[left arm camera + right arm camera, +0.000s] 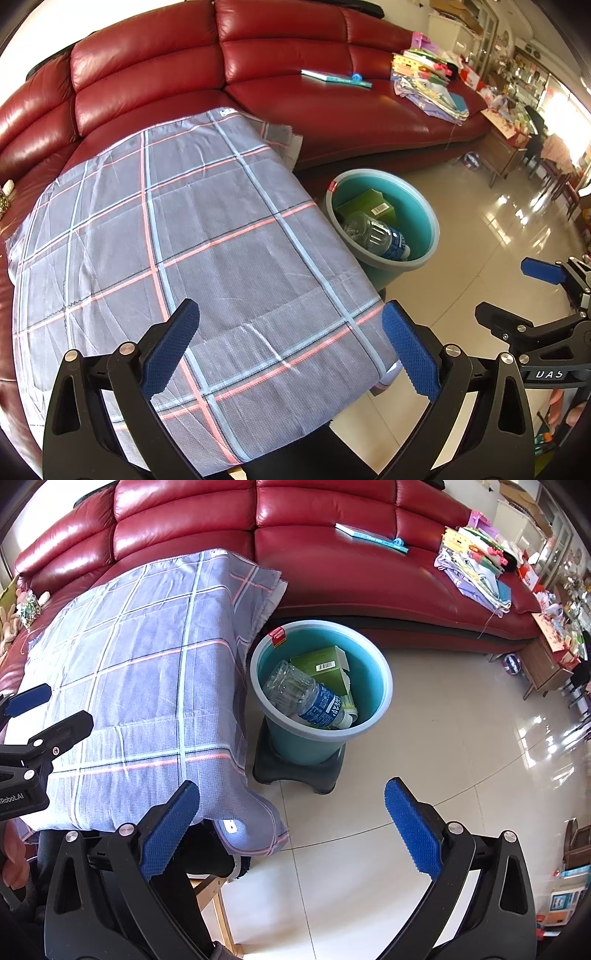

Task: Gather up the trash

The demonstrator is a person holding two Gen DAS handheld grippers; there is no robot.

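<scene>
In your left wrist view, your left gripper [291, 347] hangs spread wide and empty over the plaid cloth [177, 240] on the table, which carries no trash. The teal bucket [424, 218] stands on the floor ahead and to the right, holding a clear plastic bottle [373, 232] and a green carton [369, 205]. In your right wrist view, your right gripper [291, 830] is likewise splayed and empty, over bare tile, and the bucket [380, 672] lies almost straight ahead; the bottle [310, 696] slants neck-down toward the right. Your right hand is nearer the bucket. Nothing loose remains visible, so collection looks finished.
</scene>
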